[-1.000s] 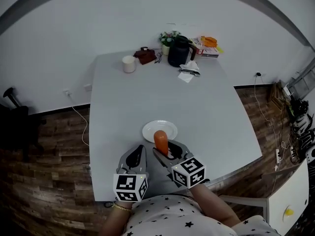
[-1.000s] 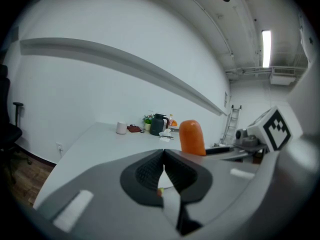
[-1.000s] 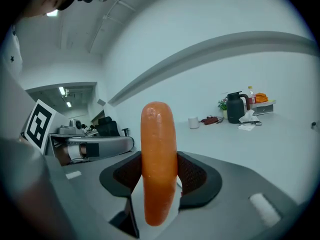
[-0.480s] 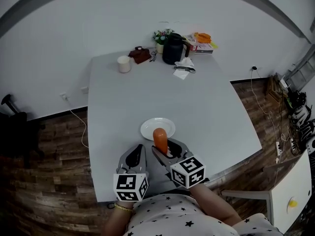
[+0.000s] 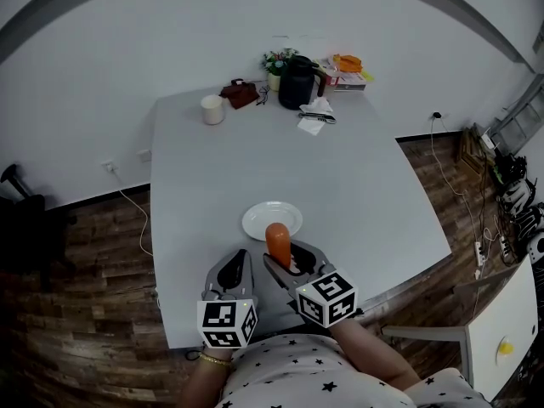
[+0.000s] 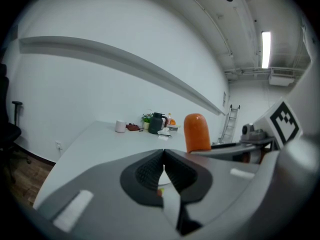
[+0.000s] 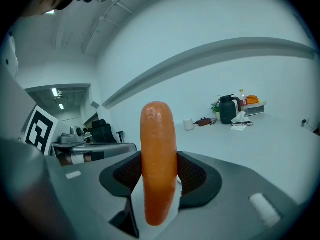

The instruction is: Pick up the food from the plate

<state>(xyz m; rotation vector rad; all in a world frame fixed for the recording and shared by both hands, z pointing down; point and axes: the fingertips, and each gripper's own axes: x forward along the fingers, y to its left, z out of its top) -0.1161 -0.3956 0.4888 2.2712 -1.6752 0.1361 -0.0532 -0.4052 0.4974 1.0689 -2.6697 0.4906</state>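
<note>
An orange sausage-shaped piece of food [image 5: 277, 244] stands upright in my right gripper [image 5: 285, 262], which is shut on it; in the right gripper view the food [image 7: 159, 169] fills the gap between the dark pads. It is held just above the near edge of a white plate [image 5: 265, 217] on the grey table [image 5: 238, 160]. The plate looks bare. My left gripper [image 5: 235, 272] hovers beside it to the left, jaws shut with nothing between them [image 6: 163, 170]. From the left gripper view the food [image 6: 196, 132] shows at the right.
At the table's far end stand a white cup [image 5: 212, 109], a brown object [image 5: 239, 93], a small plant [image 5: 275, 64], a black jug [image 5: 297, 83], papers [image 5: 316, 113] and a box with orange items [image 5: 347, 70]. A white cabinet [image 5: 501, 338] stands at the lower right.
The view has shifted slightly between the earliest frame and now. Both grippers and the held food keep the same place over the plate's near edge.
</note>
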